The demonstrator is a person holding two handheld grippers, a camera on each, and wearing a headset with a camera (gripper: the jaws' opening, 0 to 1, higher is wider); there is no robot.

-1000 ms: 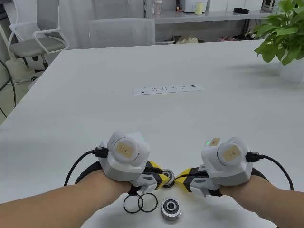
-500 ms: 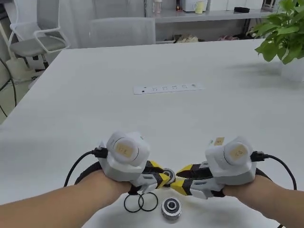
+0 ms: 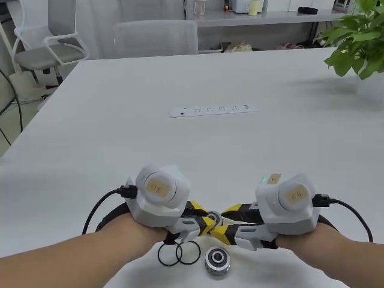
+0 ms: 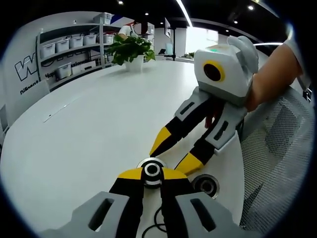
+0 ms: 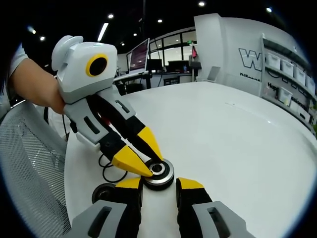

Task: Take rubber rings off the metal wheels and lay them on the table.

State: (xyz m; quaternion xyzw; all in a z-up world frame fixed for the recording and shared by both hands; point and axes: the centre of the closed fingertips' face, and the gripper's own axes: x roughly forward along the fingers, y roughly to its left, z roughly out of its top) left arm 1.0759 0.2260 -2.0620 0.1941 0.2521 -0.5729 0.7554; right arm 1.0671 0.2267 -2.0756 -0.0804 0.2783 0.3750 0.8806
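**Risk.** The right gripper (image 4: 174, 154) could pinch metal as well as rubber, so the band would stretch but not roll off. A sideways pull could twist the wheel out of the left gripper (image 5: 140, 151), since its tips bear on a narrow rim. A ring that comes free suddenly could spring off the white counter (image 3: 210, 150).

**Left gripper.** Jaws are clamped on the small metal wheel with a dark rubber band round its rim (image 5: 159, 174). The wheel is held low over the counter; contact with the counter cannot be told.

**Right gripper.** Jaws are apart. The tips flank the near edge of the held wheel, close to it, and grasp nothing.

**Just beside both grippers, on the person's side.**
- A second silver metal wheel (image 3: 217, 259), lying flat.
- Two thin black rubber rings (image 3: 179, 253), overlapping, lying off the wheels beneath the left gripper's body.

**Progress (judged).** Partway through; the held wheel's band is the next to come off.
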